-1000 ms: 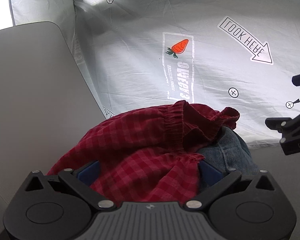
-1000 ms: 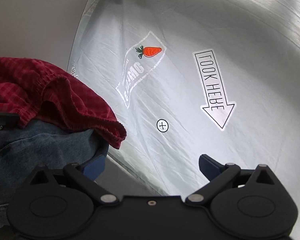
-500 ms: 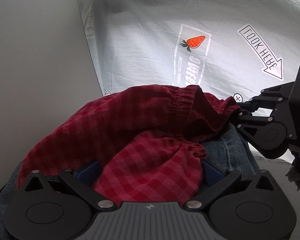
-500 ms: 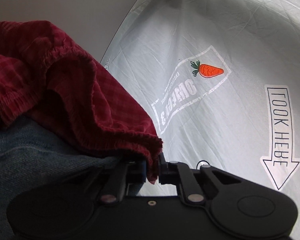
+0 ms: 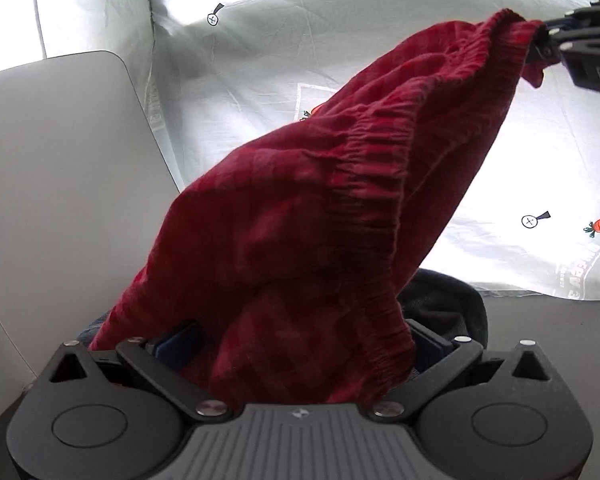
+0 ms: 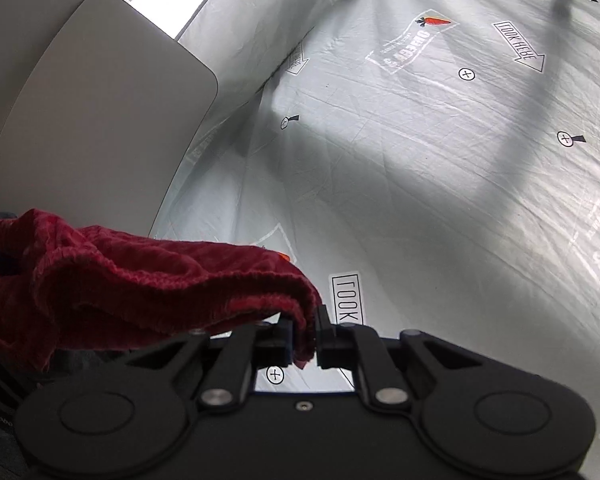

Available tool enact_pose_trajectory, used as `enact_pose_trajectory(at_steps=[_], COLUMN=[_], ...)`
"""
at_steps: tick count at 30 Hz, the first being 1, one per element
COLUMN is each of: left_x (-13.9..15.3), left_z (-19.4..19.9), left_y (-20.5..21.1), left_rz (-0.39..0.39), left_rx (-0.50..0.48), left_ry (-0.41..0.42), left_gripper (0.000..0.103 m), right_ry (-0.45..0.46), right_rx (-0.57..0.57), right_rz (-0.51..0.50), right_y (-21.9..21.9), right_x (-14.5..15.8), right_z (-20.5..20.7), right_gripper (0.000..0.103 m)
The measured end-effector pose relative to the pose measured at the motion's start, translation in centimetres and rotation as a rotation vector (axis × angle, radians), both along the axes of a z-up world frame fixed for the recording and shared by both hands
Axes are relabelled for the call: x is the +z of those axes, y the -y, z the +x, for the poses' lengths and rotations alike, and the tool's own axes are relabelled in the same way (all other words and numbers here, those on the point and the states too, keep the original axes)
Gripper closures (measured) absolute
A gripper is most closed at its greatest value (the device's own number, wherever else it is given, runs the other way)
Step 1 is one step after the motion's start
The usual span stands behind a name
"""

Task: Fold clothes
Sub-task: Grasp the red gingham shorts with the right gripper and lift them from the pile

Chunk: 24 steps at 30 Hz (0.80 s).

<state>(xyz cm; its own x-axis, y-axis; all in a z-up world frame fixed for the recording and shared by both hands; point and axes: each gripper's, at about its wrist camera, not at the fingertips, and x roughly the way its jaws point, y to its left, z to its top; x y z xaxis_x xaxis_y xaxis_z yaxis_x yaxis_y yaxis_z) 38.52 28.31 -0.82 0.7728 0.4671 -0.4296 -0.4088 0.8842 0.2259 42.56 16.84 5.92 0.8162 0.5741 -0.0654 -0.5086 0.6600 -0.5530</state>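
Note:
Red checked shorts point(image 5: 312, 220) with an elastic waistband hang stretched between my two grippers. My right gripper point(image 6: 302, 338) is shut on a waistband corner; it shows at the top right of the left wrist view point(image 5: 540, 44), lifted high. My left gripper point(image 5: 300, 344) is open, its blue-padded fingers wide apart, with the lower cloth draped between them. The shorts also show in the right wrist view point(image 6: 140, 280), trailing off to the left. A dark denim garment point(image 5: 448, 304) lies under the shorts.
A white printed sheet point(image 6: 420, 160) with carrot logos and arrow marks covers the surface ahead. A grey rounded panel point(image 5: 60, 184) stands at the left. A dark table strip point(image 5: 560, 320) lies at the right.
My right gripper moved in, shut on the waistband corner and lifted it up and away. The shorts rose off the denim pile and stretched out. My left gripper stayed open.

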Motion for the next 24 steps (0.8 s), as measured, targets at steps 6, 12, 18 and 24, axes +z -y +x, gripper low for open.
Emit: enact_pose_trajectory(at_steps=[6, 12, 18, 24], left_x=[4.1, 8.5, 11.8, 10.6], left_z=[-3.2, -7.6, -13.4, -17.0], left_y=[5.5, 12.0, 18.2, 25.5], left_rz=[0.026, 0.080, 0.017, -0.027], left_rx=[-0.050, -0.148, -0.222, -0.318], left_ry=[0.156, 0.283, 0.392, 0.351], left_gripper=[0.000, 0.000, 0.000, 0.000], right_ry=[0.029, 0.105, 0.162, 0.180], right_rx=[-0.080, -0.193, -0.307, -0.342], right_rz=[0.111, 0.197, 0.282, 0.318], right_y=[6.8, 15.4, 24.8, 33.7], right_x=[4.8, 8.7, 11.2, 11.3], right_z=[-2.3, -7.1, -13.2, -20.8], right_gripper=[0.093, 0.092, 0.090, 0.090])
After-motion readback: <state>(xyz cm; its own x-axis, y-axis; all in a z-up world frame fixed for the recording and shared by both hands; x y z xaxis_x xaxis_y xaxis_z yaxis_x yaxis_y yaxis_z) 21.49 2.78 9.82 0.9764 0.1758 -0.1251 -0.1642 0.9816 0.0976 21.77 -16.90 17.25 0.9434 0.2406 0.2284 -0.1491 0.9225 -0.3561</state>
